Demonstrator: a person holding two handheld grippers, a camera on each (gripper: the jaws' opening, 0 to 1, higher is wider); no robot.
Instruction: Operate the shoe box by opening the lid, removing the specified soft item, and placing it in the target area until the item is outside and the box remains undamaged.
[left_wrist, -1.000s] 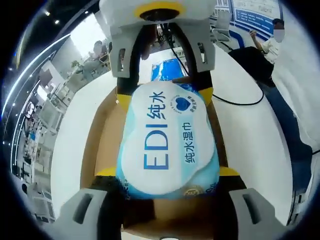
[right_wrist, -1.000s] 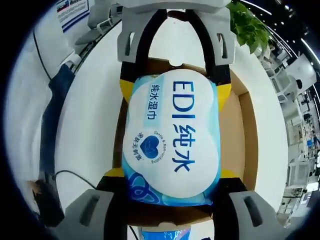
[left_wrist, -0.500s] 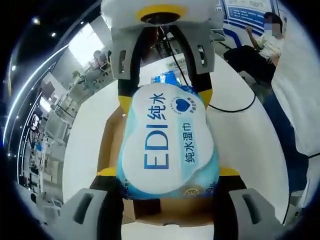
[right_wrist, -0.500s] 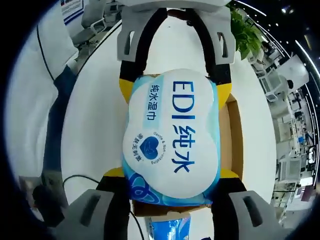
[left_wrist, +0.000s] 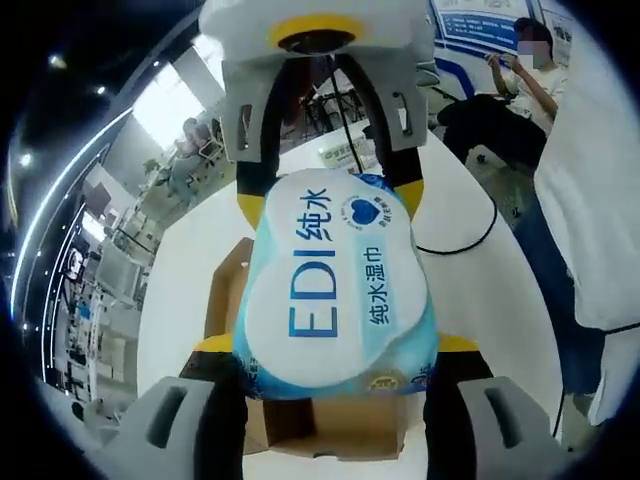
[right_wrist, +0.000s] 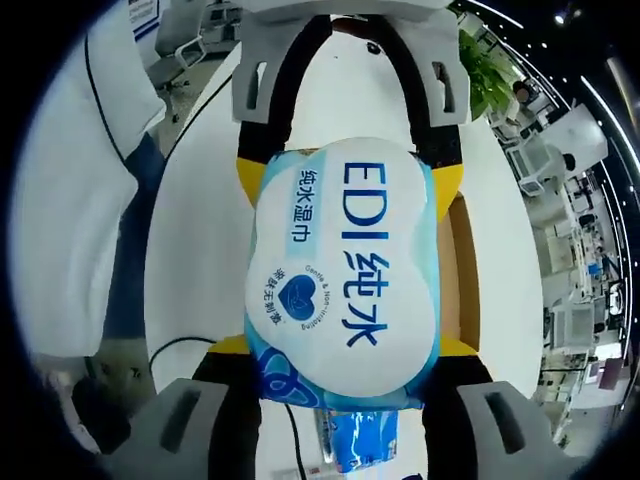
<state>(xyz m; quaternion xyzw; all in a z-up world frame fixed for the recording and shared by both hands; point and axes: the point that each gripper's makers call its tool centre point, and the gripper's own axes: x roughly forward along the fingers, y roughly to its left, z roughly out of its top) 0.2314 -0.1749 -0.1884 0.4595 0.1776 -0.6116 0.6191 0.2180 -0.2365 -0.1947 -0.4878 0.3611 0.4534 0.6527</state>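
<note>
Jaws of both grippers clamp the soft, glossy wipes pack (left_wrist: 335, 290) above the cardboard box (left_wrist: 228, 300).

I see my left gripper (left_wrist: 335, 355) at the bottom of the left gripper view, its two jaws squeezed in from both sides. My right gripper (right_wrist: 340, 360) does the same in the right gripper view. The two grippers face each other. Each one pokes in at the top of the other one's view.

open-plan office, desks (left_wrist: 110, 290), potted plant (right_wrist: 480, 70)
</note>
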